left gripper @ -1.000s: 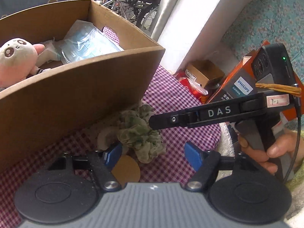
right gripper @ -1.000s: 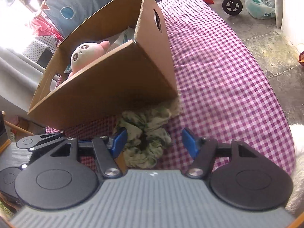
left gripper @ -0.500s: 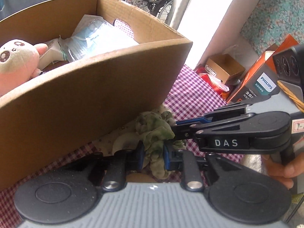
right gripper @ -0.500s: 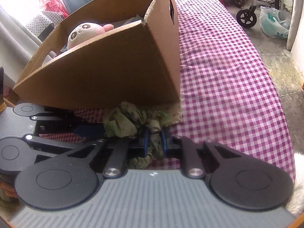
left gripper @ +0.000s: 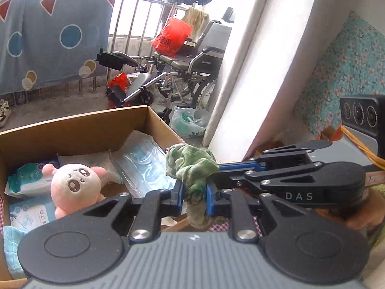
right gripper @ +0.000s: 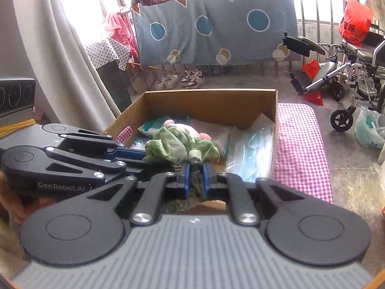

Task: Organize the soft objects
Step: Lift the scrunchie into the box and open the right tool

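Note:
A crumpled green scrunchie (left gripper: 190, 166) hangs in the air over the near rim of the open cardboard box (left gripper: 72, 130). My left gripper (left gripper: 193, 195) is shut on its lower part. My right gripper (left gripper: 216, 171) comes in from the right and is shut on the same scrunchie. In the right wrist view the scrunchie (right gripper: 175, 147) bunches above my right gripper (right gripper: 195, 180), while my left gripper (right gripper: 144, 154) reaches it from the left. Inside the box (right gripper: 209, 103) lie a pink plush toy (left gripper: 74, 185), a pack of blue masks (left gripper: 144, 166) and wipe packs (left gripper: 26, 180).
The box stands on a purple checked cloth (right gripper: 300, 149), with bare cloth to its right. Beyond it are a wheelchair (left gripper: 192, 67), a blue sheet (right gripper: 216, 24) hung on railings, and a white pillar (left gripper: 252, 72). A hand (right gripper: 21, 207) holds the left gripper.
Both grippers closed on the scrunchie where it lay on the checked cloth in front of the box, then lifted it together to above the box's rim. The box's inside came into view.

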`<state>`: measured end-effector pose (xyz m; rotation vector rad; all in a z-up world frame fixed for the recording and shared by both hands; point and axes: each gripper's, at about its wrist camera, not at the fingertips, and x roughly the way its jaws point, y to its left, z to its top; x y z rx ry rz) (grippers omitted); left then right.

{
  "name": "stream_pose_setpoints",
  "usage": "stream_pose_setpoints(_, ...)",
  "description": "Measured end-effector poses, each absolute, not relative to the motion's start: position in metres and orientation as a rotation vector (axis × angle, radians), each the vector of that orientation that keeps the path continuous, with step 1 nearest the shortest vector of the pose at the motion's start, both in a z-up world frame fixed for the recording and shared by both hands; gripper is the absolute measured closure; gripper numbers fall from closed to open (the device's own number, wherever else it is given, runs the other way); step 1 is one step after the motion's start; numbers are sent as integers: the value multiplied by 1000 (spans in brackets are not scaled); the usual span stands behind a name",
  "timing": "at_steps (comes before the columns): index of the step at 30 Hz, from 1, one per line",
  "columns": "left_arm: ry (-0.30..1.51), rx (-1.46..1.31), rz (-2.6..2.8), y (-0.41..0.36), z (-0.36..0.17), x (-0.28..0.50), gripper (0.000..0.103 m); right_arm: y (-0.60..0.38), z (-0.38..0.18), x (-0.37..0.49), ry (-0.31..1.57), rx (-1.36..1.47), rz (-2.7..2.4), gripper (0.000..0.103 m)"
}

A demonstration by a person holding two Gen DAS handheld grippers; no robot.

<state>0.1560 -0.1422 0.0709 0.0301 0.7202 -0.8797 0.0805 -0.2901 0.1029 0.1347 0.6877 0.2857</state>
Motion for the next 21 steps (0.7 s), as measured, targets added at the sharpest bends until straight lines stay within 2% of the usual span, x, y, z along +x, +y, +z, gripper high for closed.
stream_pose_setpoints(4, 796, 17, -795, -146, 60, 208, 83, -284, 98, 155, 797, 95, 324, 93)
stream_pose_setpoints(13, 1055, 38, -664, -170, -1, 309, 82, -279, 30, 284, 1106, 73, 302, 94)
stream_pose_setpoints(17, 1073, 109, -619, -179, -16, 319, 66, -281, 2, 309, 1199, 73, 267, 92)
stream_pose_setpoints(19, 1088, 127, -603, -179, -20, 318, 61, -281, -8, 311, 1212, 70, 248, 93)
stream_pose_setpoints(21, 1089, 117, -620, -177, -20, 314, 43, -277, -9, 308, 1196, 51, 249, 91)
